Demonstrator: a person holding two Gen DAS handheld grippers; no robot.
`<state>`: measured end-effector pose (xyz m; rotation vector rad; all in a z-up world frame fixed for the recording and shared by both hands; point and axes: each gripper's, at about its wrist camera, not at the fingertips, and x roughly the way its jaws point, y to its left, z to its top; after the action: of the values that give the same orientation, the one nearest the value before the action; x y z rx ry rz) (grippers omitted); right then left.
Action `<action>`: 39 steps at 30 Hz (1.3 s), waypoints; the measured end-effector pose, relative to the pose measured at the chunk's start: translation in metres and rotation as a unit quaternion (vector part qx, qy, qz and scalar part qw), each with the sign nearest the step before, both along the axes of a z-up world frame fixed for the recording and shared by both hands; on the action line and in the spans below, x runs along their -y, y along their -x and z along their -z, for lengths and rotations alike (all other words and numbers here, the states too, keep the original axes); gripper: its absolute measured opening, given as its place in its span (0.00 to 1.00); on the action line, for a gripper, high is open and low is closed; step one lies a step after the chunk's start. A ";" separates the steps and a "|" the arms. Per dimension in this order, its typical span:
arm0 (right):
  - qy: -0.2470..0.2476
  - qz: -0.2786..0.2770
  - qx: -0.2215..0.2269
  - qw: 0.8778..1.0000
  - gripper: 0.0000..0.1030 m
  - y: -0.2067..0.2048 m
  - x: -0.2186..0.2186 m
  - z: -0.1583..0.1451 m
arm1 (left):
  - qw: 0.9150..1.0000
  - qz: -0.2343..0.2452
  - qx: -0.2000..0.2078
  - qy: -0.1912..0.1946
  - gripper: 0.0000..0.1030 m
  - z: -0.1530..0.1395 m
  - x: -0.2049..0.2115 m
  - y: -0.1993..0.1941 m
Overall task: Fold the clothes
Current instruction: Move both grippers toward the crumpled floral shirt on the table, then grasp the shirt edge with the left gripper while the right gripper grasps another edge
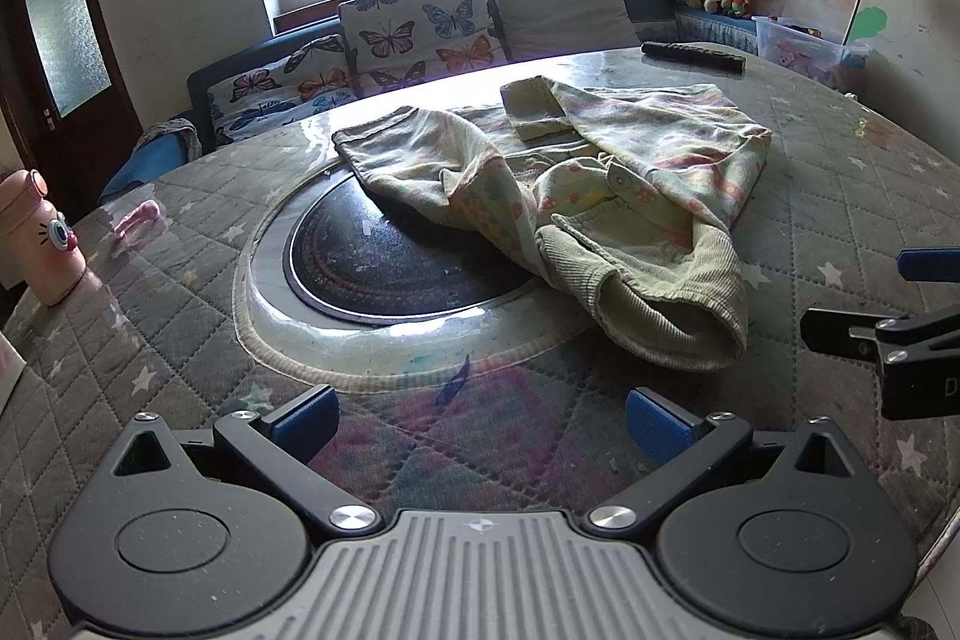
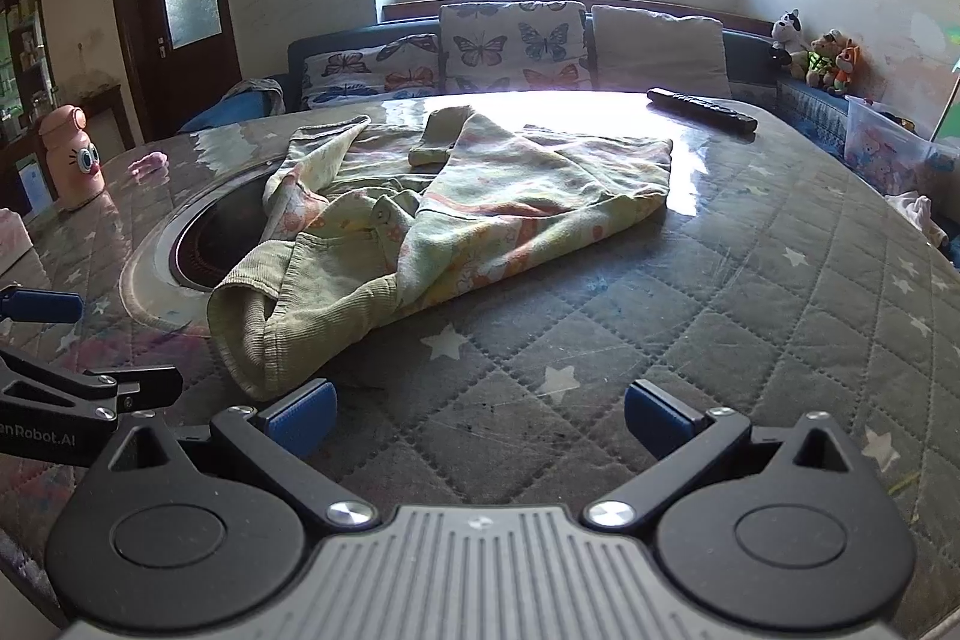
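Clearly little is done yet. From the left wrist view, the left hand-held gripper hovers over the near edge of the bench, its blue-padded fingers spread wide with nothing between them. Beyond it, the pale green corduroy jacket with a printed lining lies rumpled near the middle of the bench, one sleeve thrown across the dark round inset plate and a ribbed cuff opening toward the camera. At the right edge of this view the right hand-held gripper shows partly, beside the garment but not touching it. A remote control rests at the far edge, and a pink bottle stands at the left edge.

From the right wrist view, the right hand-held gripper also stands wide open and empty above the quilted cover, with the jacket's near cuff just beyond its left finger. The jacket is bunched, lining turned out, sleeves crossed untidily. As I judge it, no fold is made: spreading flat, squaring the sleeves and folding all remain.
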<state>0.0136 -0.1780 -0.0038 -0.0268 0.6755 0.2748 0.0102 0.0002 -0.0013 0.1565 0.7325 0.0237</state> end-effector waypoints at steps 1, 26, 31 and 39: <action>0.000 -0.001 -0.001 1.000 1.00 -0.002 -0.001 0.000 | 1.000 0.000 0.000 0.000 1.00 0.000 -0.001 -0.001; 0.011 -0.028 0.008 0.999 1.00 -0.065 -0.013 -0.021 | 1.000 -0.021 0.020 -0.006 1.00 -0.029 -0.026 -0.063; 0.014 -0.034 0.005 0.999 1.00 -0.096 -0.015 -0.025 | 1.000 -0.025 0.015 -0.008 1.00 -0.034 -0.029 -0.096; 0.001 -0.024 -0.009 1.000 0.99 -0.171 -0.014 -0.031 | 0.999 -0.019 0.017 -0.027 1.00 -0.039 -0.025 -0.152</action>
<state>0.1845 -0.1639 0.0273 -0.0431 0.6938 0.3208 0.1620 0.0249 0.0377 0.1934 0.7010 0.0816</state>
